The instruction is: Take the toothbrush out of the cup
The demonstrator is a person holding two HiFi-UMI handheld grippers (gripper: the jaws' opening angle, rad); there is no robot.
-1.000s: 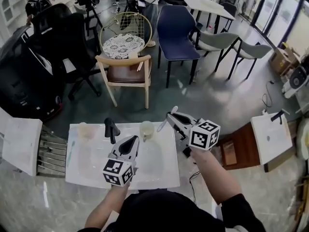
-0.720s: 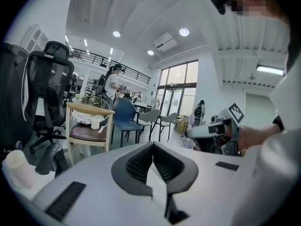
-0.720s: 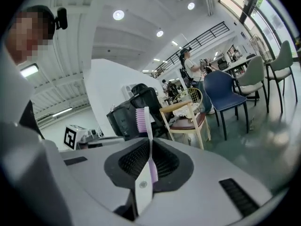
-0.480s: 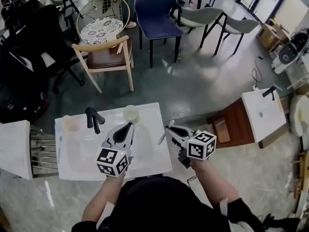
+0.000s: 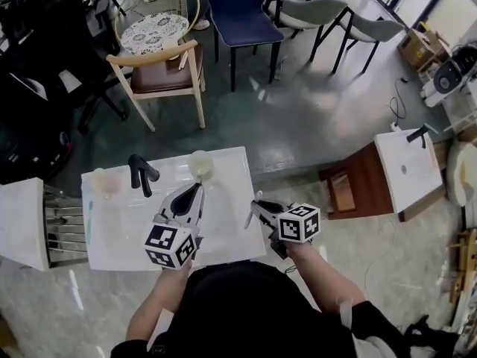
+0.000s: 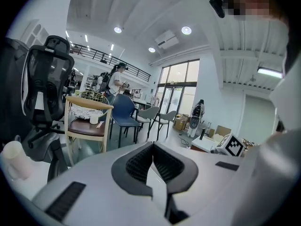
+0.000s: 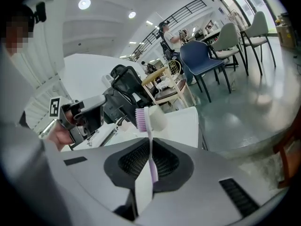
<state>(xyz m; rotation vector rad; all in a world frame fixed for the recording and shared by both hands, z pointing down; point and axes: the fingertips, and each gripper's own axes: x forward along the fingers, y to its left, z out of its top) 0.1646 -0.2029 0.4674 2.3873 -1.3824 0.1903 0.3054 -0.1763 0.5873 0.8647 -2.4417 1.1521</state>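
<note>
At the far left of the white rectangular tabletop (image 5: 227, 233) you have a pale translucent cup (image 5: 104, 183). Just to its right is a black curved tap (image 5: 141, 171). Your left gripper (image 5: 196, 191) hangs over the middle of the tabletop and points toward the far edge. In the left gripper view its ribbed black jaws are pressed together with nothing between them. Beyond its tip, at the far edge, sits the round cream-coloured cup (image 5: 200, 164), with no brush standing in it. Further right, your right gripper (image 5: 256, 207) is at the tabletop's right edge, well apart from that cup. Its jaws are nearly together, pinched on the slim handle of the lilac-and-white plastic toothbrush (image 7: 141, 118). The right gripper view shows the handle running up between the pads and the bristle head standing clear above them. From your head view the brush juts out past the jaw tips, over the edge of the tabletop.
</note>
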